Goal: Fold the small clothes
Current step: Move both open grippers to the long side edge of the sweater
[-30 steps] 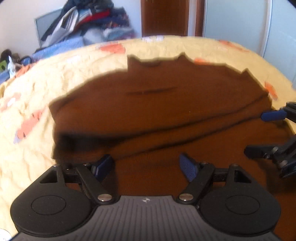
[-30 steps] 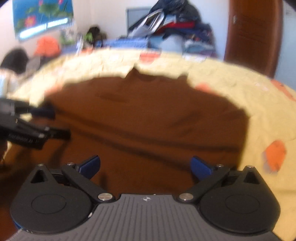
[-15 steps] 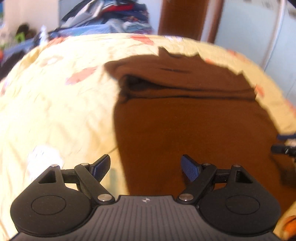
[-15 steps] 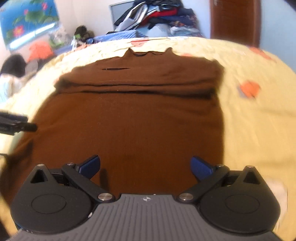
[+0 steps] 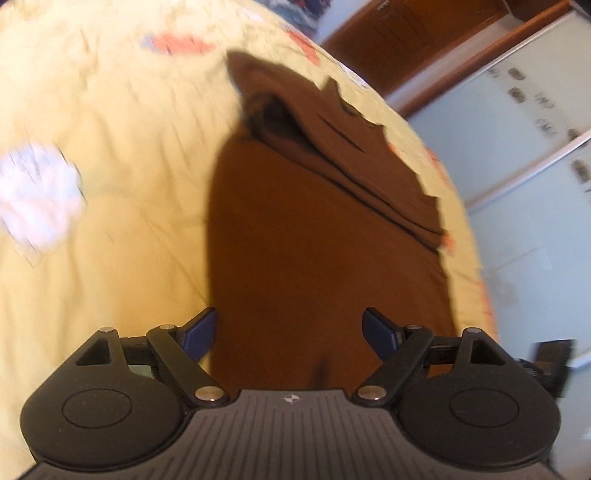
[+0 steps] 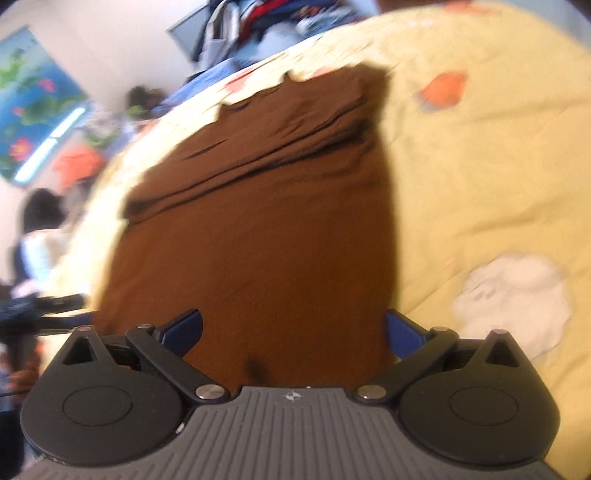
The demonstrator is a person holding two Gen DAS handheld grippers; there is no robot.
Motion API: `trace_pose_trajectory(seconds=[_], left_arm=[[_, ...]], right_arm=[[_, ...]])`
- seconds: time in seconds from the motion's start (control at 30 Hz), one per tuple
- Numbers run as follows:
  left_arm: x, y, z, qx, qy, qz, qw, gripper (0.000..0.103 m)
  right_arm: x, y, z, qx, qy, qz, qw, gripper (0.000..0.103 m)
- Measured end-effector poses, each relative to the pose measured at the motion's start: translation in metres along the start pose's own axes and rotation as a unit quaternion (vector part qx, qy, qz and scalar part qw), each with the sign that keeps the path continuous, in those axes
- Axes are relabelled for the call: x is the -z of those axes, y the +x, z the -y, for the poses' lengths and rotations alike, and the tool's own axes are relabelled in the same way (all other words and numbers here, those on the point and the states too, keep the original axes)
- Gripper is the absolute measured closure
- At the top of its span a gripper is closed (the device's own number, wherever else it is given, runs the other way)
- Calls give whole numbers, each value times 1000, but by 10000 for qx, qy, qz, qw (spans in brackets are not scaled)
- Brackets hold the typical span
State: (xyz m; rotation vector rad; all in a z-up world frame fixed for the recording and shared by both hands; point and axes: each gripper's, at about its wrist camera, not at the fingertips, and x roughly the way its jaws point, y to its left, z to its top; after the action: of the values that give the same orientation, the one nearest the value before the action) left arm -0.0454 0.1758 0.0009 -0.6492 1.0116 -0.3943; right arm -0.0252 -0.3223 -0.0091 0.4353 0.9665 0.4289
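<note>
Yellow bedding with scattered orange and white printed patches covers the bed [image 5: 110, 236], and beyond its far edge the right wrist view shows a heap of mixed clothes [image 6: 243, 22] and a blue flower poster [image 6: 33, 96] on the pale wall. From the left wrist view, a brown wooden door [image 5: 417, 40] and pale wardrobe panels [image 5: 524, 140] stand past the bed.

A brown garment [image 5: 325, 236] lies flat on the bedding. Its far part is folded back on itself into a thicker band across the width, with a wavy hem along the far edge; its near part lies smooth and single-layered, running under both cameras.

The left gripper [image 5: 290, 334] hovers over the garment's near part by its left edge, jaws spread wide, nothing pinched between the blue fingers [image 5: 380, 338]. The right gripper [image 6: 293, 332] hovers over the near part by the garment's right edge, its jaws likewise spread wide and empty. In the right wrist view the left gripper shows as a dark blurred shape at the left margin. Both views are tilted and motion-blurred.
</note>
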Motion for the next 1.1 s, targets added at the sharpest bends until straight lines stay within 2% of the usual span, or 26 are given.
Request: trace_pose_trajectory(seconds=[0.07, 0.13, 0.17, 0.2, 0.27, 0.3, 0.37, 0.43, 0.47, 0.53, 0.57, 0.6, 0.63, 0.67, 0.7, 0.73, 0.83, 0.93, 1.07, 1.1], left_arm=[[6, 0, 1, 81, -16, 33, 10000, 23], [8, 2, 4, -70, 11, 55, 10000, 44], [9, 3, 4, -179, -20, 3, 9998, 69], [7, 7, 4, -328, -22, -50, 9994, 89], [1, 12, 3, -497, -31, -42, 9987, 96], [2, 7, 3, -596, -6, 21, 9982, 100], [5, -2, 4, -1118, 341, 275, 9928, 100], [7, -3, -1, -1020, 356, 231, 9939, 100], [8, -4, -1, -963, 332, 174, 9946, 100], [13, -6, 0, -819, 312, 42, 9961, 98], [17, -8, -2, -670, 216, -115, 9975, 91], [21, -8, -4, -489, 96, -221, 9985, 76], [25, -10, -6, -208, -44, -201, 9996, 65], [28, -13, -11, 82, -182, -157, 9997, 40], [32, -15, -14, 328, -339, -139, 9988, 22], [35, -15, -19, 521, -522, -143, 9972, 19], [44, -14, -21, 722, -645, -193, 9951, 19], [51, -12, -18, 852, -618, -419, 9936, 22], [63, -13, -13, 837, -498, -613, 9934, 42], [66, -15, -15, 795, -478, -610, 9938, 52]], right_arm=[[1, -3, 8, -298, 191, -20, 9994, 2], [-1, -5, 16, -528, 448, -54, 9976, 16], [-3, -4, 19, -577, 548, -131, 9967, 39], [-3, -1, 22, -538, 605, -252, 9964, 67], [-3, 2, 25, -407, 562, -331, 9970, 85], [-4, 0, 28, -373, 598, -321, 9970, 89], [-2, -15, 31, -106, 423, -127, 9990, 89], [2, -25, 41, 127, 381, -64, 9992, 89], [5, -28, 48, 96, 473, -60, 9988, 96], [11, -33, 55, -133, 763, -60, 9970, 86], [15, -37, 54, -214, 792, -64, 9966, 70], [18, -42, 53, -339, 815, -53, 9961, 44], [23, -46, 52, -518, 837, -26, 9951, 30], [28, -50, 50, -663, 835, -20, 9943, 11], [33, -51, 49, -754, 840, -69, 9936, 6], [38, -50, 48, -854, 877, -185, 9923, 7], [49, -48, 50, -1325, 1103, -344, 9844, 6], [55, -44, 54, -1723, 1467, -422, 9732, 7], [55, -42, 46, -1750, 1437, -519, 9726, 6], [56, -42, 45, -1784, 1434, -566, 9718, 6]])
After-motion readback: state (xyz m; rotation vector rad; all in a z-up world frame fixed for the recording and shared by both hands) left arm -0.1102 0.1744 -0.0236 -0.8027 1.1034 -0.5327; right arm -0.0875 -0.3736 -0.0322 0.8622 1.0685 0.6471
